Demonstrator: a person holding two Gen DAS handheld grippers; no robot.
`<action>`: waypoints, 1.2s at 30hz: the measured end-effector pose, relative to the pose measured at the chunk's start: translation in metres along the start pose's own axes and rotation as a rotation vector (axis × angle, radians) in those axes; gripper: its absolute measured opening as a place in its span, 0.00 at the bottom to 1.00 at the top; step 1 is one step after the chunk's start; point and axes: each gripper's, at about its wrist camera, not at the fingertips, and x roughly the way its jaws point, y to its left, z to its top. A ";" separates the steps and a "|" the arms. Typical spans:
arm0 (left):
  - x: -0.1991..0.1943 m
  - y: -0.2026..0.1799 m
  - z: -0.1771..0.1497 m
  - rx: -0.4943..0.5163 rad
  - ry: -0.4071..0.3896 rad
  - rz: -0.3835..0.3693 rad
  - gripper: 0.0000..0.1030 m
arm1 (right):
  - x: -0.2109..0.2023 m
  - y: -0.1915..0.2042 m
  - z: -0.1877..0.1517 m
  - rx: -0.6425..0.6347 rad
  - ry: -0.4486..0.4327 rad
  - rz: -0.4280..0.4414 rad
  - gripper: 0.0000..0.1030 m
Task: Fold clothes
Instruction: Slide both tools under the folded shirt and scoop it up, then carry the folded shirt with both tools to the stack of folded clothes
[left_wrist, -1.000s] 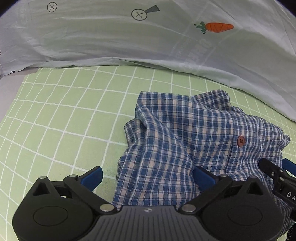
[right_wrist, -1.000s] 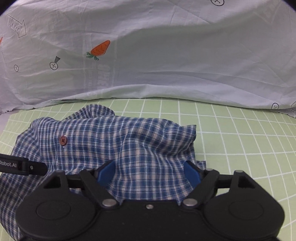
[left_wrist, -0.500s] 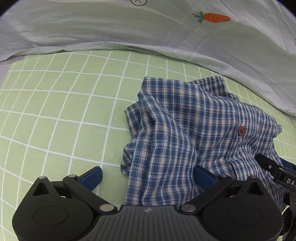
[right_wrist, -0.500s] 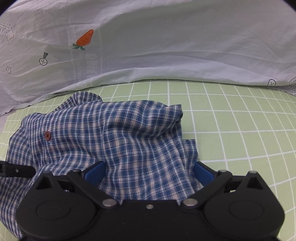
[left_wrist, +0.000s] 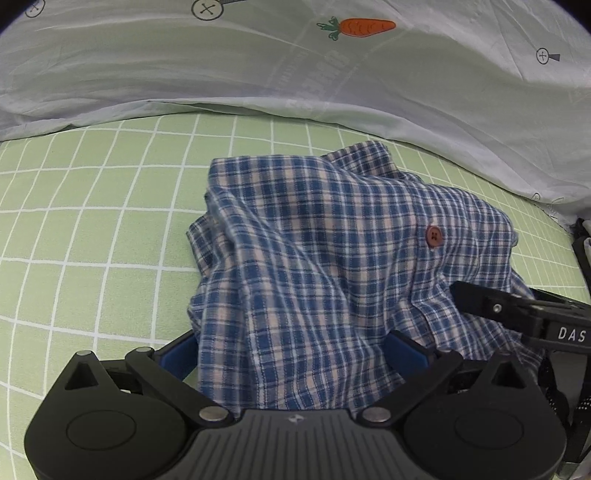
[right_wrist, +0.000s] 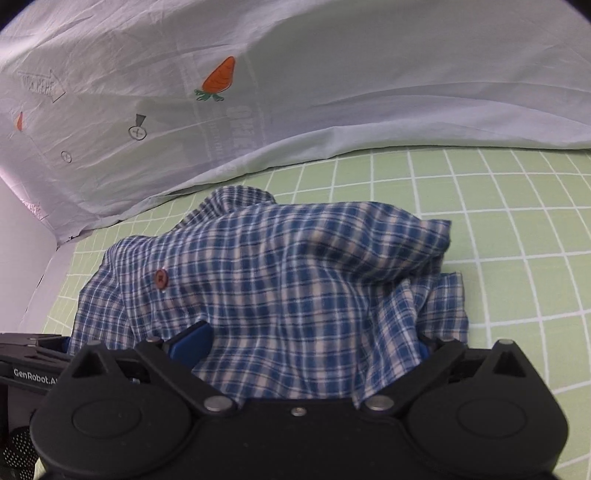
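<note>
Plaid shirt (left_wrist: 332, 258) lay bunched beside the carrot-print sheet (left_wrist: 295, 74). Left gripper (left_wrist: 291, 354) and right gripper (right_wrist: 314, 350) stood spread, cloth draped between their fingers. Probably mid-fold; next needs a pinch on the hem.

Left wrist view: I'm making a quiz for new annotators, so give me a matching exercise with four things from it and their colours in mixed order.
Things:
1. shirt
2. button
3. carrot print
4. bed cover

Colours:
A. green with a white grid
B. orange with a green top
C. blue and white plaid
D. reddish brown

Pairs: 1-C, 2-D, 3-B, 4-A
</note>
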 end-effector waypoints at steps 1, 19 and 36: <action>-0.001 -0.002 -0.002 -0.018 -0.003 -0.015 0.95 | 0.002 0.005 -0.001 0.000 0.014 0.036 0.93; -0.076 -0.052 -0.105 -0.072 0.083 -0.213 0.43 | -0.118 0.006 -0.101 0.320 0.004 0.123 0.34; -0.084 -0.305 -0.187 0.206 0.066 -0.369 0.43 | -0.322 -0.133 -0.199 0.430 -0.220 -0.013 0.34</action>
